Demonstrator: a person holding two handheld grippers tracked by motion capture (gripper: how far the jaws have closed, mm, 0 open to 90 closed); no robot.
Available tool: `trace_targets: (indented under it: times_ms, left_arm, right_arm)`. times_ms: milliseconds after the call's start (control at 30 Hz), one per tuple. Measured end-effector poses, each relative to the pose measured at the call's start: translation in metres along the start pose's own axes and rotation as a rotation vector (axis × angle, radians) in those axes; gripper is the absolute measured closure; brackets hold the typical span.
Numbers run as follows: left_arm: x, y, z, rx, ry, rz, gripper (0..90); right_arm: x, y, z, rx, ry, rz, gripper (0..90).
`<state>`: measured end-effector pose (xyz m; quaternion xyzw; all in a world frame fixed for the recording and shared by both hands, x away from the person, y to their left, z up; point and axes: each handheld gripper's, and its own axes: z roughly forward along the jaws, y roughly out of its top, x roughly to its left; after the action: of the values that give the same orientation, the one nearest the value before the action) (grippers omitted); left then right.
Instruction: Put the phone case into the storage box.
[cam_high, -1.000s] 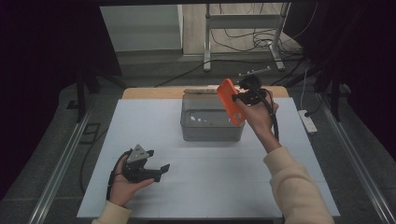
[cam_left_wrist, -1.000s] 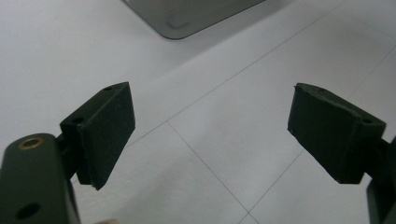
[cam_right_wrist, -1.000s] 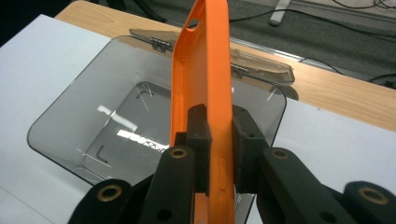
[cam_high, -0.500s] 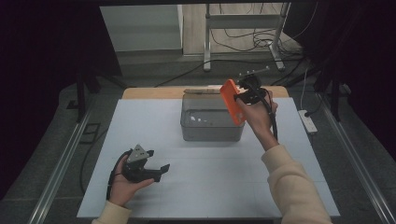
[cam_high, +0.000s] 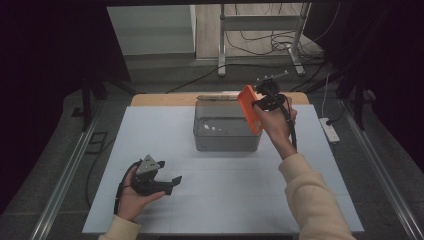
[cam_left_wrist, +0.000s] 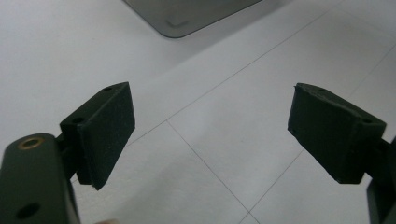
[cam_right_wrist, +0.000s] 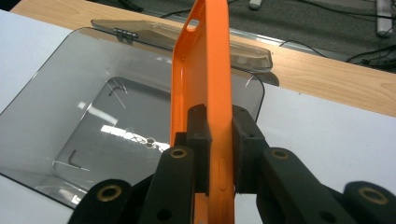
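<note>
While the left hand-held gripper (cam_high: 172, 181) rests wide open on the counter (cam_high: 225, 200) well in front of the clear box (cam_high: 227, 134), the right hand-held gripper (cam_right_wrist: 219, 140) clamps an orange phone case (cam_right_wrist: 201, 79) upright above that box's right edge

left claw (cam_high: 172, 181) — black, grey three-cornered top plate; right claw (cam_right_wrist: 219, 154) — black jaws, brass-ringed screw holes, foam pads; sleeves (cam_high: 310, 195) — cream; cable black
</note>
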<state>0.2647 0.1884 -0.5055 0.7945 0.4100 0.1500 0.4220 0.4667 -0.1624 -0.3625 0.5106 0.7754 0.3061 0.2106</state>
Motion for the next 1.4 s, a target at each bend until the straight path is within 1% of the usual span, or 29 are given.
trace_targets:
  times_ms: [300,533,800,1167,1400]
  left_arm:
    - [0.0,0.0,0.0,0.0,-0.001,0.002,15.1]
    - [0.0,0.0,0.0,0.001,-0.002,0.003,15.1]
    - [0.0,0.0,0.0,0.004,0.0,0.006,15.2]
    - [0.001,0.0,0.0,0.001,0.0,0.007,15.2]
    - [0.001,0.0,0.0,0.003,0.0,0.008,15.2]
  right_arm:
    - [0.001,0.003,0.006,0.019,-0.019,0.005,79.8]
    - [0.001,0.003,0.013,0.043,-0.044,0.01,79.7]
    - [0.0,0.003,0.018,0.057,-0.068,0.018,79.7]
    - [0.002,0.002,0.025,0.071,-0.078,0.017,79.7]
    - [0.005,0.001,0.028,0.077,-0.076,0.014,79.7]
